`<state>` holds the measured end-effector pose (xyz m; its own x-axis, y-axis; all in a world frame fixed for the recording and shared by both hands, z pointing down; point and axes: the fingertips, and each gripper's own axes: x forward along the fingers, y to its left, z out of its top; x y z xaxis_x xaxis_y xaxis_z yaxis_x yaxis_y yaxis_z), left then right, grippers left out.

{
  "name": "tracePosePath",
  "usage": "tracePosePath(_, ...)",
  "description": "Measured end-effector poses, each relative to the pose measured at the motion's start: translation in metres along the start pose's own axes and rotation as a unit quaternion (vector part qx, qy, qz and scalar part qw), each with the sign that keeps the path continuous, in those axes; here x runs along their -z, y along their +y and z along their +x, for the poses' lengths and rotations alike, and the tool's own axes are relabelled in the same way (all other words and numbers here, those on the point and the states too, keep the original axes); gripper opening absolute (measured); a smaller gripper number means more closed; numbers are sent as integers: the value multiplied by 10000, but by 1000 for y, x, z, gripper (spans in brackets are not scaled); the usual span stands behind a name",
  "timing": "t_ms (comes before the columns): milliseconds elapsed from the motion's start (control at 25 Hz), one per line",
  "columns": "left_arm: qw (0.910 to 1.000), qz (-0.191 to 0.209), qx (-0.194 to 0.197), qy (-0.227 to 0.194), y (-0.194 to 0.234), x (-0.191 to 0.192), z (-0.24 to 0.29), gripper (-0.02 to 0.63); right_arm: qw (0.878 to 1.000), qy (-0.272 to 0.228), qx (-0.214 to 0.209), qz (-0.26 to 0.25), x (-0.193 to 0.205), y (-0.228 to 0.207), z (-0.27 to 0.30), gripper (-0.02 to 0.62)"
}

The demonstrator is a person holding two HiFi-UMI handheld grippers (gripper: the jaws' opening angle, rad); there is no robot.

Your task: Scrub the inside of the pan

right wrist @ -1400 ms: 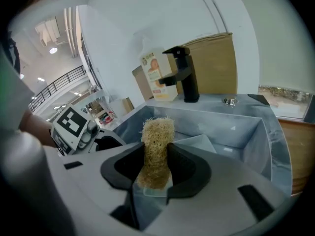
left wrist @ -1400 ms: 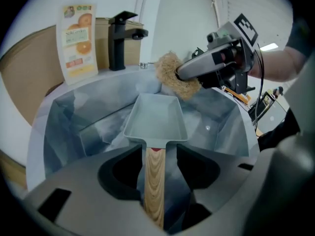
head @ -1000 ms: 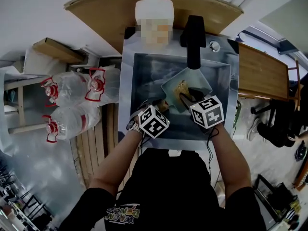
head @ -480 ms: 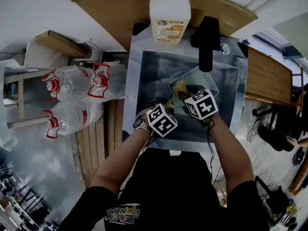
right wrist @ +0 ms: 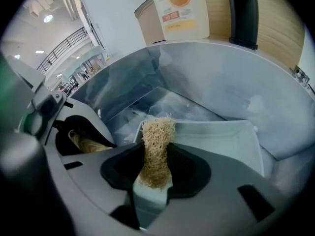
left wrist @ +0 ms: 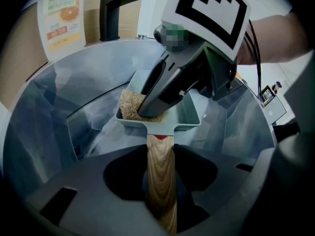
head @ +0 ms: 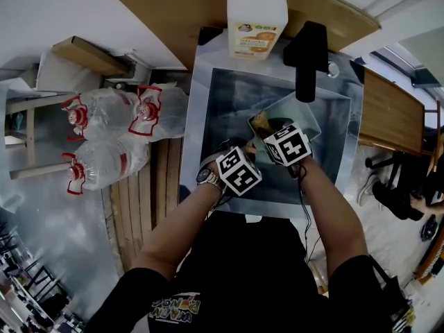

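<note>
While the pan (left wrist: 189,116) is being held in the sink (head: 208,116) by its near-to-far handle (left wrist: 160,181) in the clamped left gripper (left wrist: 160,154), the scrubber (right wrist: 157,134) pinched by the right gripper (right wrist: 156,168) is being pressed into its left corner.

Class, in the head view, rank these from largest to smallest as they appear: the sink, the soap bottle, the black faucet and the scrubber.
1. sink
2. soap bottle
3. black faucet, only a little smaller than the bottle
4. scrubber, partly covered
</note>
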<state>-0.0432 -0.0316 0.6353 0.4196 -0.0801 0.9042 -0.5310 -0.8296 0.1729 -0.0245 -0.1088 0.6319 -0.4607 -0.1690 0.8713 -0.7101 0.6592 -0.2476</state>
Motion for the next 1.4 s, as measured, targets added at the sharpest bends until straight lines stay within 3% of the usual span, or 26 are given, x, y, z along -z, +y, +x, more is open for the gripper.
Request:
tracePosePath(280, 10000, -11, 1, -8, 0, 0, 0, 173, 9996, 169, 187, -148, 3, -5, 4, 146)
tracePosePath(1400, 10000, -16, -2, -20, 0, -1, 0, 173, 9852, 306, 1554, 650, 13, -119, -28, 146)
